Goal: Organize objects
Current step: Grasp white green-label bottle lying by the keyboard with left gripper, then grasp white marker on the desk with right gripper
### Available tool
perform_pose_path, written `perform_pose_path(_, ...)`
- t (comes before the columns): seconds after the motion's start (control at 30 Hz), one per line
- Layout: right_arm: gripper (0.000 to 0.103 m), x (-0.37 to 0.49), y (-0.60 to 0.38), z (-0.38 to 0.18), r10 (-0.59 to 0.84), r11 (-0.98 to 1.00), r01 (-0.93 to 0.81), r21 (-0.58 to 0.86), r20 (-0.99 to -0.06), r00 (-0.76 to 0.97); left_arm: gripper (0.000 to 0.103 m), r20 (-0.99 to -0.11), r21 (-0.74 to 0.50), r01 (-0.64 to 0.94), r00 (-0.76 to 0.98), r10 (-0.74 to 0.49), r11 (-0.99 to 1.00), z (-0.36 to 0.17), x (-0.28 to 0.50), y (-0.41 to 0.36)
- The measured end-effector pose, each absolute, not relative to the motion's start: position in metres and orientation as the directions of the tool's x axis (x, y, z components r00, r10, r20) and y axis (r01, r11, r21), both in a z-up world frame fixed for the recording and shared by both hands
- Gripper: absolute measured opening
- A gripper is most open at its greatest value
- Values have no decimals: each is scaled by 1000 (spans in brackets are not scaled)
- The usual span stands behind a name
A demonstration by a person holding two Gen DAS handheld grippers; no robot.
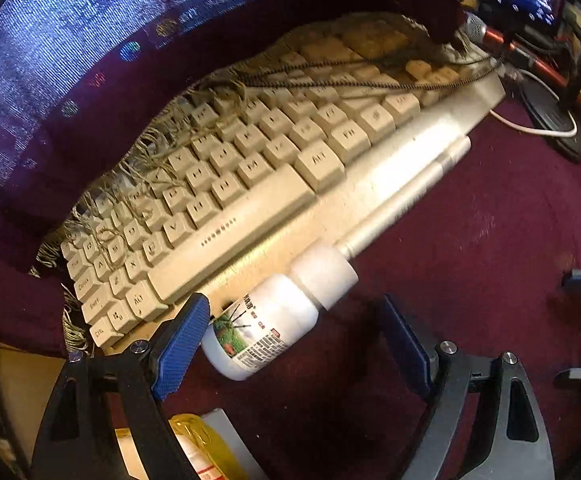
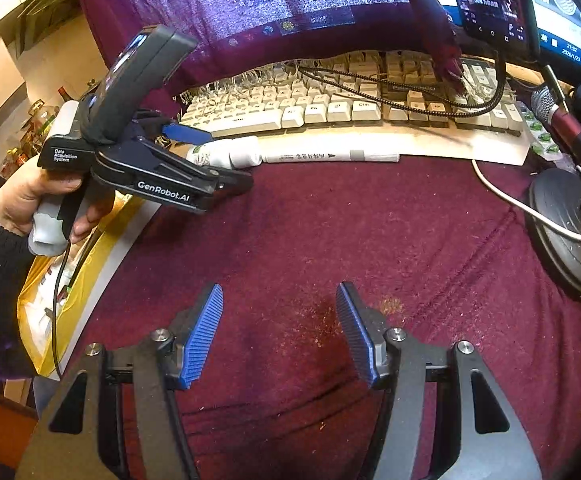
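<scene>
Left gripper (image 1: 290, 344) jaws spread, straddling white bottle (image 1: 268, 328) lying at keyboard (image 1: 250, 168) near edge, cap touching marker (image 1: 402, 196). Right gripper (image 2: 278, 332) open, empty. Risk: round bottle rolls or nudges marker if one pad lands first.

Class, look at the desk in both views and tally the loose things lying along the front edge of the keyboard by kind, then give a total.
White bottle: 1
White marker pen: 1
Total: 2
Both lie on their sides, end to end, in front of the keyboard.
</scene>
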State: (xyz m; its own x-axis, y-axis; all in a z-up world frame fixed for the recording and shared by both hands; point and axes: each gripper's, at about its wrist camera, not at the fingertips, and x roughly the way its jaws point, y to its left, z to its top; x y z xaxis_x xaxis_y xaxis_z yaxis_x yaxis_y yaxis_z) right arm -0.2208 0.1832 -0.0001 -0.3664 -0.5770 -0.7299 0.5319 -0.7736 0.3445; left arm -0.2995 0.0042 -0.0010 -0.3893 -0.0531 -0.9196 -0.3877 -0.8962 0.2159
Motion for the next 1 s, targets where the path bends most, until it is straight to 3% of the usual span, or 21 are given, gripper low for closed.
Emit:
perform_pose_path(0.13,58,-218,185,-3,-578,-776,522,354,-731,-364,75,-927,175,-387,-376,-19,-905,3,-288,4)
perform_pose_path(0.2,58,-217,184,-6,-573,-780,515,355,-735,-362,60,-927,164,-385,-374,-9,-908,6,-284,6)
perform_pose_path(0.33,58,-214,182,-8,-565,-784,516,345,-742,-361,56,-929,157,-364,-371,-12,-918,5,-288,7)
perform_pose_path(0.4,58,-212,182,-8,-559,-787,517,337,-744,-365,42,-921,189,-352,-387,-42,-917,4,-286,7)
perform_pose_path(0.47,58,-213,183,-8,-553,-791,514,331,-747,-369,34,-920,169,-347,-392,-21,-923,6,-281,6)
perform_pose_path(0.57,58,-214,187,-6,-551,-794,515,324,-742,-382,33,-917,133,-317,-399,5,-939,8,-265,5)
perform_pose_path(0.7,58,-222,189,-4,-558,-785,534,315,-733,-388,33,-916,126,-164,-399,-51,-978,10,-234,-1)
perform_pose_path(1.0,58,-240,183,-6,-513,-782,571,249,-778,-363,32,-893,-36,-64,-446,61,-997,14,-143,10)
